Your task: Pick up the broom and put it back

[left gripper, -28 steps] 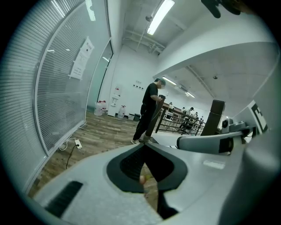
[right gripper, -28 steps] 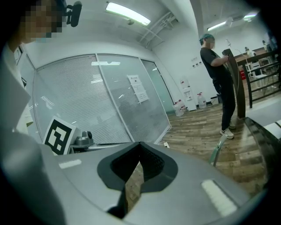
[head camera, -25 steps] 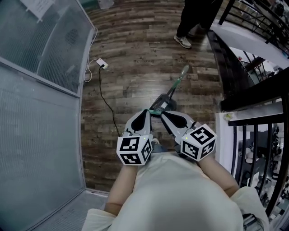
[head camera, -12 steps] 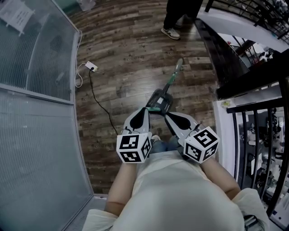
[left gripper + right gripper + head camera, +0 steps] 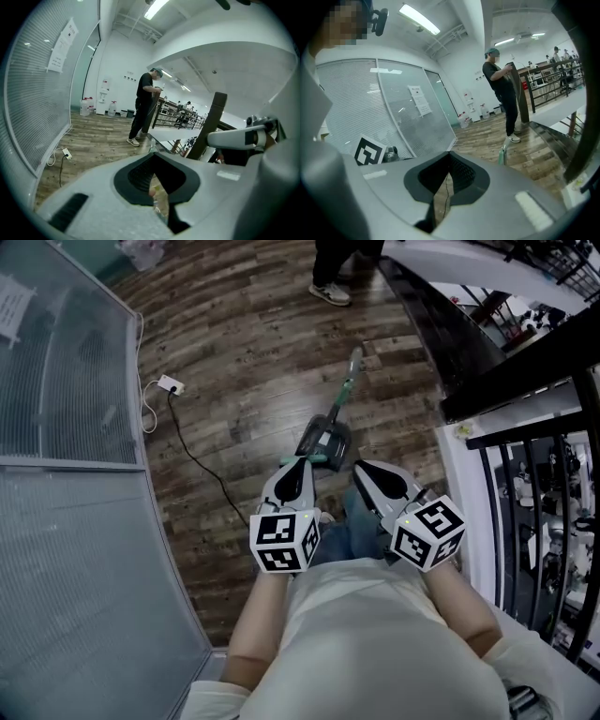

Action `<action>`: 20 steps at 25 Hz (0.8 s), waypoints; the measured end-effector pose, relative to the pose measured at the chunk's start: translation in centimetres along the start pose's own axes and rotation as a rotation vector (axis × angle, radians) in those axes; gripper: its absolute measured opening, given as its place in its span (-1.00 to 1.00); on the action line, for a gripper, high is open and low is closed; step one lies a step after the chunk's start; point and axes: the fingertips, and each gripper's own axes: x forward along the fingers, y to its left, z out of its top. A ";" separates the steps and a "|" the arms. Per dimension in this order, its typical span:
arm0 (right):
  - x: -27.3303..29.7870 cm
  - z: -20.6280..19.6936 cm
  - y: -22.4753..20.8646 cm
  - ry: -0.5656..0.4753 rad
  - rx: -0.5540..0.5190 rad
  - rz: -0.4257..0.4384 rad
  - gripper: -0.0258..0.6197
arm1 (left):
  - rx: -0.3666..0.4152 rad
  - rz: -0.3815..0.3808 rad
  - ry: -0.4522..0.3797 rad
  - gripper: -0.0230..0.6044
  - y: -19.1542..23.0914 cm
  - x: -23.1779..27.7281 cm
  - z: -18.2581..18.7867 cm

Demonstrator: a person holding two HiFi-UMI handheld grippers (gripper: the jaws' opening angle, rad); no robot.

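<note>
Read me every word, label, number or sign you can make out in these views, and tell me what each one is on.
Paper sheets on the glass wall: printed, but too small and blurred to read.
Left marker cube and right marker cube: black-and-white square patterns only, no letters or numbers.
Nothing else shows legible text.

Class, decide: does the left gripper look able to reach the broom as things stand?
Likely yes: the broom lies on bare floor ahead of the left gripper, nothing between them, though it is shut and must open first.
</note>
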 end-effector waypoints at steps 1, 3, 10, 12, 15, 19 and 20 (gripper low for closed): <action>0.0 0.2 -0.3 -0.004 0.006 -0.007 -0.90 | 0.000 -0.003 0.007 -0.93 0.0 0.3 -0.1; 0.3 0.4 -0.9 -0.010 0.016 -0.016 -0.90 | 0.001 -0.008 0.020 -0.92 0.0 1.0 -0.3; 2.0 0.6 -3.5 -0.001 0.025 -0.015 -0.90 | 0.023 0.000 0.045 -0.92 0.4 4.1 -0.9; 2.3 0.8 -4.2 0.001 0.024 -0.013 -0.90 | 0.031 0.007 0.053 -0.92 0.4 4.8 -1.0; 2.7 0.9 -5.3 0.009 0.025 -0.011 -0.90 | 0.034 0.009 0.065 -0.92 0.4 5.8 -1.3; 3.8 1.0 -7.3 0.041 0.005 -0.005 -0.90 | 0.016 0.014 0.078 -0.92 0.4 8.0 -1.5; 4.0 1.0 -7.8 0.050 -0.003 -0.003 -0.90 | 0.013 0.013 0.082 -0.92 0.4 8.6 -1.7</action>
